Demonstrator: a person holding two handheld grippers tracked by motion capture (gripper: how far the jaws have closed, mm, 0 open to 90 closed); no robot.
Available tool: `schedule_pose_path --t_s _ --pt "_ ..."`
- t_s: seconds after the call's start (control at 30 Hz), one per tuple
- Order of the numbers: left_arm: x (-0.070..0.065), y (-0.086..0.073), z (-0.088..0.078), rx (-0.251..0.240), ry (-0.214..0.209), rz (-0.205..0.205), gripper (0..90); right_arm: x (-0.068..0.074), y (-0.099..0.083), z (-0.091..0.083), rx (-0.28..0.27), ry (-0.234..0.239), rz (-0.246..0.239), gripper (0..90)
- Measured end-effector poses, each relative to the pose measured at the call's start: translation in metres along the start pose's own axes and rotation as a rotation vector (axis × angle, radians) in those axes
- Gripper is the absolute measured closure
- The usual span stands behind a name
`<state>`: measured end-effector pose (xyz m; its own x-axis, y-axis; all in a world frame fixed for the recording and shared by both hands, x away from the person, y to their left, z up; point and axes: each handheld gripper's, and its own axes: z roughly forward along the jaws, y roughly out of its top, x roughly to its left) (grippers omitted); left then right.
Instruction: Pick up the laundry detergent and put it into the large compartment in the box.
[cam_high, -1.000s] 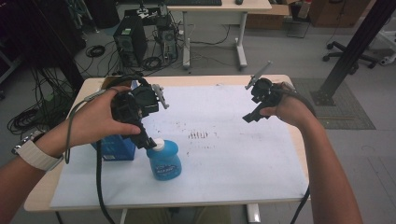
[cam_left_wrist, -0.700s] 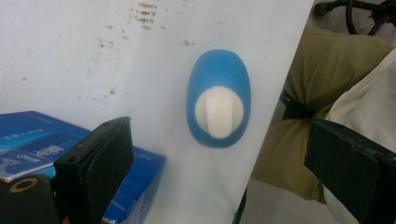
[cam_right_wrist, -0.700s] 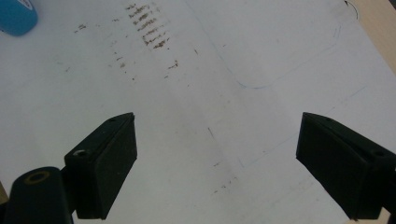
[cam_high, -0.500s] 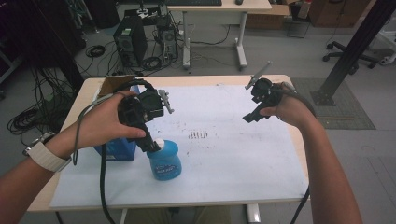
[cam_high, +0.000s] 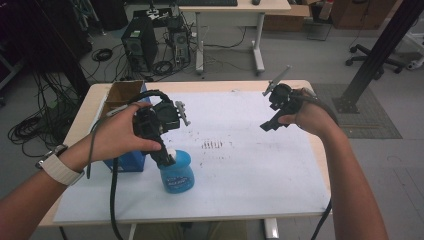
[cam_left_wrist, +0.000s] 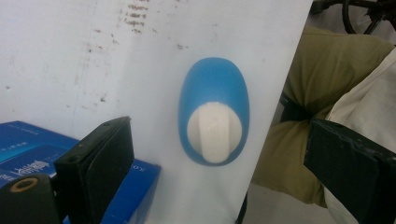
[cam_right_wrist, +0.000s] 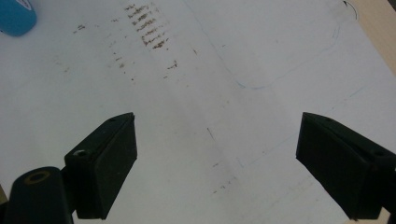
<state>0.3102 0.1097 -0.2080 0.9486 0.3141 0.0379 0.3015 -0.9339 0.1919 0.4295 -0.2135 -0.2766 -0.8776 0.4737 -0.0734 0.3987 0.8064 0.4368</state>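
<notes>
Here, my widest thing is the pale wooden tabletop (cam_high: 90, 100), most of it under a white paper sheet (cam_high: 240, 165) marked with a patch of small brown smudges (cam_high: 214, 145) near its middle. In the right gripper view those smudges run in short rows at upper left, with faint blue pen lines across the sheet.

At the tabletop's left end sits an open brown cardboard box (cam_high: 122, 92). Just in front of it, partly under my left hand, lies a flat blue printed carton (cam_high: 122, 162); in the left gripper view it lies at lower left, behind the near jaw.

The translucent blue plastic bottle with a white cap (cam_high: 176, 172) stands upright on the sheet near the front edge, just right of the blue carton. In the left gripper view I look almost straight down on it: blue oval shoulder, white cap (cam_left_wrist: 214, 133) centred.

My left gripper (cam_high: 165, 157) hangs right over the bottle. Its jaws stand wide apart, one on each side of the cap, touching nothing that I can see.

My right gripper (cam_high: 272, 112) is held up over the right part of the sheet, well apart from the bottle. Jaws wide apart, holding nothing; bare paper below them.
</notes>
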Motion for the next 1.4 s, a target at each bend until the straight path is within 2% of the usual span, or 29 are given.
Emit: schedule_pose_path --t_s 0.63,0.87,0.97,1.0,1.07,1.1,1.4 --pt "0.002 0.001 0.017 0.005 -0.014 0.008 8.4 0.001 0.001 0.000 -0.001 -0.006 -0.004 12.5" --pt "0.005 -0.002 0.028 0.006 -0.033 0.008 8.4 0.001 0.001 0.001 0.002 -0.003 -0.004 12.5" --pt "0.005 -0.002 0.030 0.006 -0.025 0.016 8.3 0.001 0.001 0.002 0.003 -0.003 -0.002 12.5" --pt "0.006 -0.003 0.032 -0.001 -0.038 0.020 8.0 0.001 0.002 0.002 0.004 -0.003 -0.003 12.5" --pt "0.006 -0.003 0.033 -0.001 -0.038 0.027 7.7 0.001 0.002 0.003 0.004 -0.002 -0.005 12.5" --pt "0.006 -0.003 0.035 0.003 -0.042 0.043 7.7 0.001 0.002 0.003 0.003 0.000 -0.005 12.5" --pt "0.006 -0.003 0.040 0.009 -0.049 0.059 7.9 0.001 0.003 0.004 0.004 0.000 -0.004 12.5"
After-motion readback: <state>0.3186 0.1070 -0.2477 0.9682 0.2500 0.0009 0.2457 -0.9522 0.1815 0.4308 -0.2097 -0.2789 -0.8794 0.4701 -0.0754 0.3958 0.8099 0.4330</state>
